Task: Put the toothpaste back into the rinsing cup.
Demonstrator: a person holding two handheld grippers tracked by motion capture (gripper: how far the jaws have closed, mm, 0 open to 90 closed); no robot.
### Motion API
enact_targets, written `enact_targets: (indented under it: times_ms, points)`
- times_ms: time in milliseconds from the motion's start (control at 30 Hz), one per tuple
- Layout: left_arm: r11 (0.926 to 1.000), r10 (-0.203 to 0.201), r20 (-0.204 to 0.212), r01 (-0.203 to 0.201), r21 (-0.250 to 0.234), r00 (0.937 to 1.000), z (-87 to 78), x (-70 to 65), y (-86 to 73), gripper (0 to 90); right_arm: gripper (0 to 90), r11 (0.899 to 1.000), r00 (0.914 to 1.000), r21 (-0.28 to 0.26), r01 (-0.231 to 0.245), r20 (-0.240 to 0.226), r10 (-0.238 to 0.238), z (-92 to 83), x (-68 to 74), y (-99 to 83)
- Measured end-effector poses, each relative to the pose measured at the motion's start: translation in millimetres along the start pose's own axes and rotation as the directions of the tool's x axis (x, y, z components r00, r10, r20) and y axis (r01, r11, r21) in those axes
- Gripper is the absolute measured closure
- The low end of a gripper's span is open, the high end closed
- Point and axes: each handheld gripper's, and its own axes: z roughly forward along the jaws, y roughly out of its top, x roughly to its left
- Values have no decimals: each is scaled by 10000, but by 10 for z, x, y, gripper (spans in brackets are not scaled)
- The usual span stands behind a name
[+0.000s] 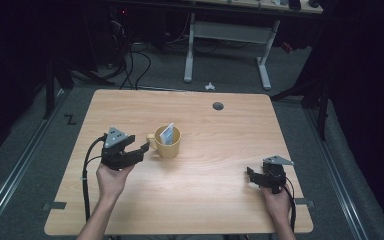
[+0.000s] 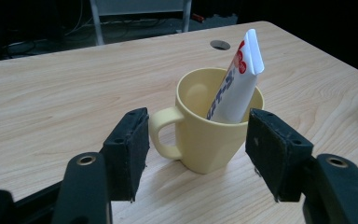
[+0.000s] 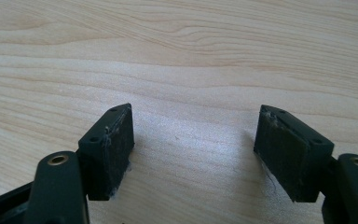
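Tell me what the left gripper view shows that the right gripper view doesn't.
Left gripper view: a yellow mug stands upright on the table ahead of the open jaws, handle toward the left jaw, with a white packet leaning inside it; farther back, a round hole in the tabletop and the floor beyond. Right gripper view: bare wood grain between its open jaws, seen close up. Both share the light wooden table and a pair of black jaws held apart.

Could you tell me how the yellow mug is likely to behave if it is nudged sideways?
The mug looks rigid, with a flat base on the table, so it would probably slide rather than tip. The packet leaning inside, poking above the rim, may shift or topple out.
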Motion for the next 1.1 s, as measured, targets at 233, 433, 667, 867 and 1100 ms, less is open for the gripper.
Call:
enact_targets:
  times_ms: [233,433,667,867,1100]
  points:
    - [9999,-114,-123,114,21,9999,-57,45,-50,400,285,10000,10000,4,-25,6,25,0,1,1]
    - [9997,-234,-232,235,56,9995,-102,89,-96,403,285,10000,10000,1,-25,8,25,1,1,1]
    - [9995,-296,-361,299,63,9989,-148,124,-142,404,285,10000,10000,4,-30,10,30,1,1,1]
    - [9993,-366,-443,371,100,9983,-161,141,-178,405,285,10000,10000,2,-13,11,13,1,1,1]
    - [9990,-424,-569,432,136,9975,-184,162,-219,405,285,10000,10000,2,-14,13,14,0,1,1]
